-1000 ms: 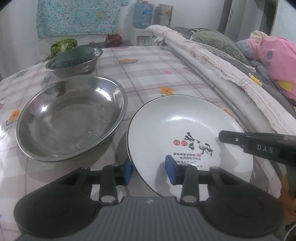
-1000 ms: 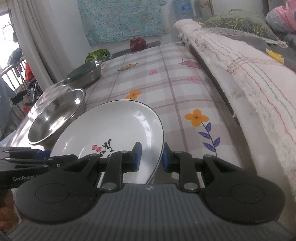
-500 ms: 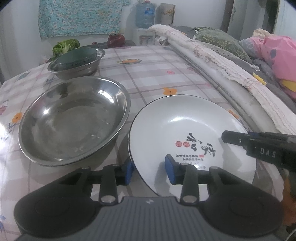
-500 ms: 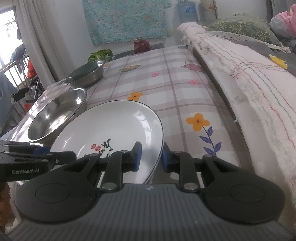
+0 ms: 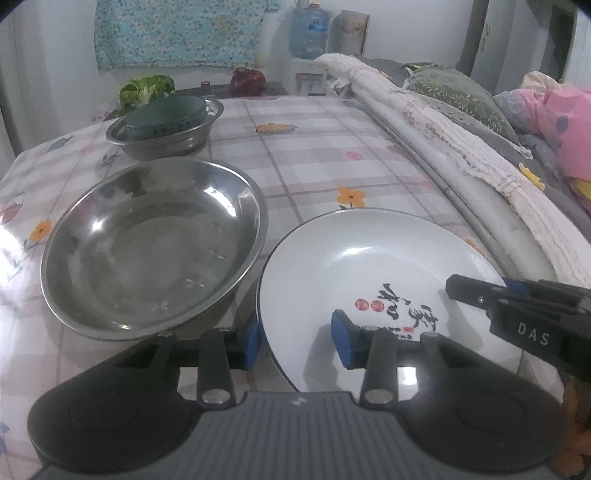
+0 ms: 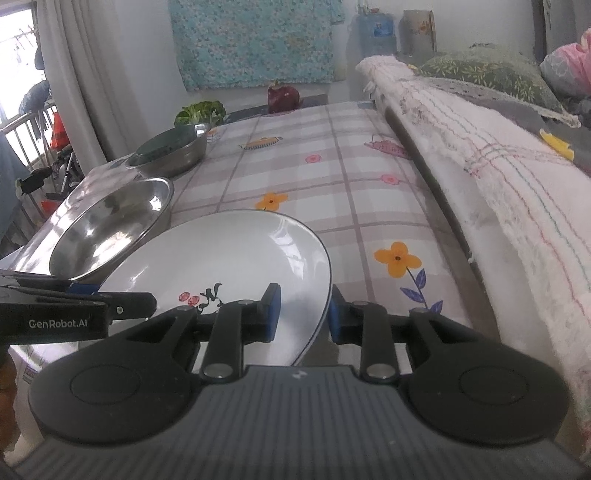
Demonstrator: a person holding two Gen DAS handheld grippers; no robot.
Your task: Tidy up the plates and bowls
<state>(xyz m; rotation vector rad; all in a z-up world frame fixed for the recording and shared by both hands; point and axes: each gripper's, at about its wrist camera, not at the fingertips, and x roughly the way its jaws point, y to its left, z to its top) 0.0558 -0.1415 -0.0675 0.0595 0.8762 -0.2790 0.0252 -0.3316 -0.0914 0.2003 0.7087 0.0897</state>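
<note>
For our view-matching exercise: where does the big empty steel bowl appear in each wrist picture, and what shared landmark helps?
Left wrist: steel bowl at centre left, left of the white plate.
Right wrist: steel bowl at the left edge, behind and left of the plate.
Shared landmark: the broccoli at the table's far end.

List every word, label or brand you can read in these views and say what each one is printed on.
"DAS": white letters on the side of the right tool.
"GenRobot.AI": white letters on the side of the left tool.
White plate: black brush characters with red seals and a line of small print, too stylised and small to read.
Water bottle: blue label, blurred.
Box beside it: print unreadable.
</note>
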